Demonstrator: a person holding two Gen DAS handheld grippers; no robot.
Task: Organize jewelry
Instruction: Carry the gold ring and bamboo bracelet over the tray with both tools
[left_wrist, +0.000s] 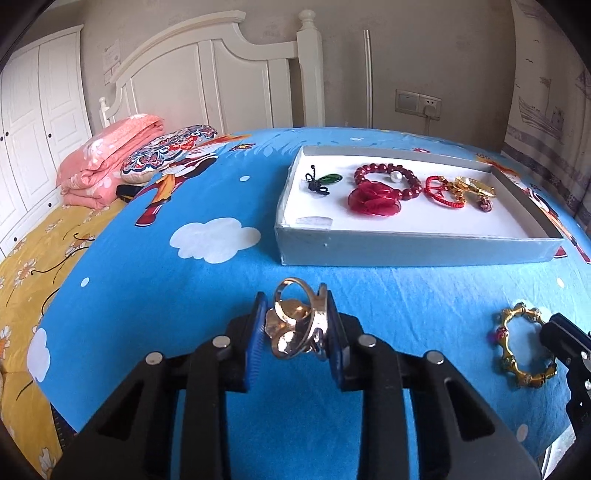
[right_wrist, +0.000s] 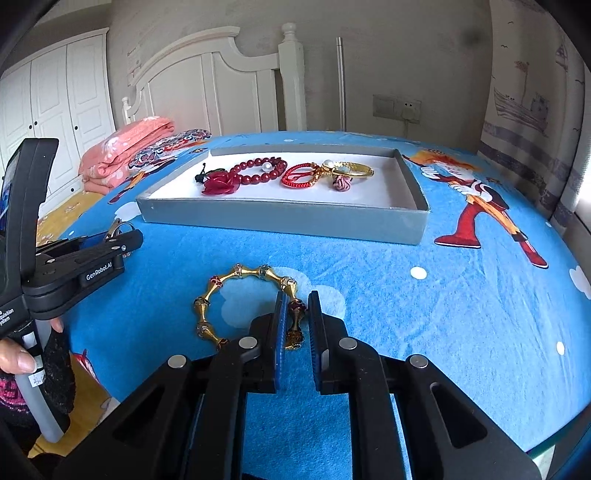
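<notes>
Your left tongs (left_wrist: 295, 325) pinch the gold ring (left_wrist: 297, 325) and your right tongs (right_wrist: 297, 325) pinch the gold bangle (right_wrist: 251, 302), both just before the tray (left_wrist: 417, 249) for loading.

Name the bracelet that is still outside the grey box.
The gold bamboo-jointed bangle, lying on the blue bedsheet with the right claw around it; the red bead bracelet and red cord bracelet are boxed.

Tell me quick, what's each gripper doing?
Left gripper: closed on the gold ring.
Right gripper: closed on the gold bracelet, which lies on the blue sheet.
</notes>
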